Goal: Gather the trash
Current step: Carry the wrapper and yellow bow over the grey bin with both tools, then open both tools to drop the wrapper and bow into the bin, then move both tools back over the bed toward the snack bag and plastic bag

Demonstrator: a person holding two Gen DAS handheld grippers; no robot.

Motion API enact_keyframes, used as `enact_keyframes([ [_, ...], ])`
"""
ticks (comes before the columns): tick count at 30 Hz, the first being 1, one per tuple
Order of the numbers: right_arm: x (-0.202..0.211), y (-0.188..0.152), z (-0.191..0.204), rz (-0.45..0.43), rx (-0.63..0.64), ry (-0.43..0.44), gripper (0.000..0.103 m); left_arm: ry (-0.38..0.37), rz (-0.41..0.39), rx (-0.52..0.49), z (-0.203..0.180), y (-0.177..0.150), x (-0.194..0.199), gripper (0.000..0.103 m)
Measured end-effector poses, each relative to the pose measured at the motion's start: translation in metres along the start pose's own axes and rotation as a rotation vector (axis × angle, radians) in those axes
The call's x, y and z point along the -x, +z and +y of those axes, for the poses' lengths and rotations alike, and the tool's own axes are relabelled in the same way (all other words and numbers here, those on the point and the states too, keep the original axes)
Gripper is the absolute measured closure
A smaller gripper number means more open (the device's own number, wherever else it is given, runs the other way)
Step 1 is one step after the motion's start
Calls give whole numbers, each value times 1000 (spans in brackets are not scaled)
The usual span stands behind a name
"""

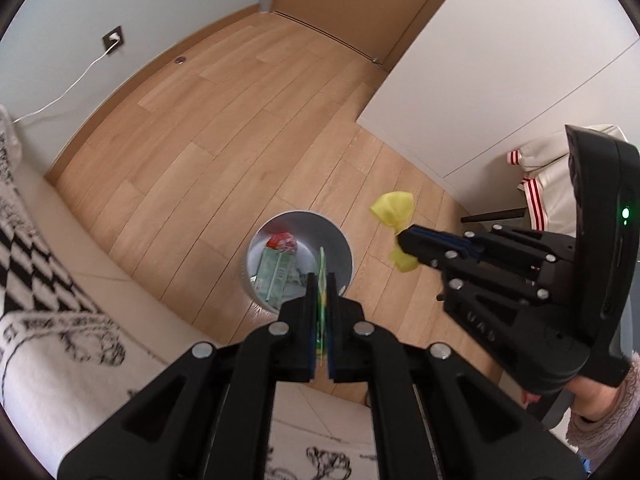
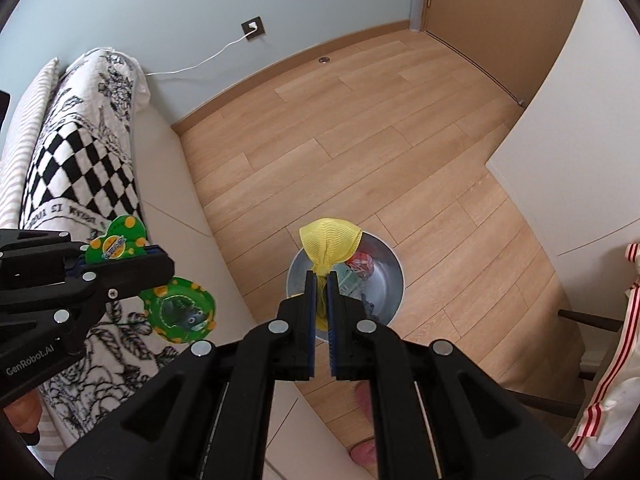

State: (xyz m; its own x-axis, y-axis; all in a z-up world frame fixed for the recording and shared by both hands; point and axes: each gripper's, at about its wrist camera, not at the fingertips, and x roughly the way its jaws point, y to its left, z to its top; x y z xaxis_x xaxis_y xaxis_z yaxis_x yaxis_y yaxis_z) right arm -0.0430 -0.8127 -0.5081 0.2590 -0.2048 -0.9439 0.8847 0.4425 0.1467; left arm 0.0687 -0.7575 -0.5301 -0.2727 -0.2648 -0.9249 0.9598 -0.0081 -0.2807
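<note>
My left gripper (image 1: 321, 280) is shut on a thin green wrapper (image 1: 321, 304), seen edge-on right over the round silver trash bin (image 1: 344, 240). In the right wrist view the left gripper (image 2: 158, 258) shows the green wrapper (image 2: 182, 310) as spotted with yellow, hanging left of the bin above the sofa edge. My right gripper (image 2: 320, 280) is shut on a yellow foam net (image 2: 330, 238) above the bin (image 2: 390, 280). From the left wrist view the right gripper (image 1: 402, 237) holds the yellow net (image 1: 394, 206) just right of the bin. Red and green packets lie inside the bin.
A cream sofa (image 2: 180, 200) with a black-and-white checked blanket (image 2: 80, 168) runs along the left. A white cabinet (image 1: 500, 60) and a chair with red-striped white clothing (image 2: 612, 360) stand at the right. A white cable (image 1: 72, 88) hangs from the wall socket. Pink slippers (image 2: 364, 452) rest on the wood floor.
</note>
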Motion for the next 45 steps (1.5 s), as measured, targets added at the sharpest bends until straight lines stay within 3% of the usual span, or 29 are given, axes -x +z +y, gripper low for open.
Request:
enact_keyframes([
  [5, -10, 1, -9, -4, -28, -11, 97, 0, -16, -40, -6, 12, -16, 95],
  [6, -11, 2, -10, -3, -31, -15, 92, -4, -11, -43, -8, 14, -18, 95],
  [14, -18, 1, -12, 8, -26, -26, 83, -23, 16, -7, -5, 23, -28, 94],
  [19, -24, 1, -13, 14, -20, -29, 81, -23, 8, 16, -3, 22, -31, 74],
  [27, -25, -3, -11, 15, -24, -30, 77, -7, -5, 34, 7, 13, -17, 73],
  [28, -23, -2, -9, 15, -21, -29, 77, 1, -9, 41, 10, 10, -12, 69],
  [29, -21, -2, -5, 16, -16, -26, 77, 11, -18, 49, 14, 7, -7, 61],
  [32, -13, -3, 11, 14, 12, -23, 72, 56, -47, 78, 27, -7, 15, 52],
  [39, 24, -4, 83, -10, 153, 29, 72, 127, -101, 211, 70, -50, 81, 52],
  [45, 64, -8, 177, -45, 342, 102, 72, 187, -186, 374, 109, -114, 153, 51],
])
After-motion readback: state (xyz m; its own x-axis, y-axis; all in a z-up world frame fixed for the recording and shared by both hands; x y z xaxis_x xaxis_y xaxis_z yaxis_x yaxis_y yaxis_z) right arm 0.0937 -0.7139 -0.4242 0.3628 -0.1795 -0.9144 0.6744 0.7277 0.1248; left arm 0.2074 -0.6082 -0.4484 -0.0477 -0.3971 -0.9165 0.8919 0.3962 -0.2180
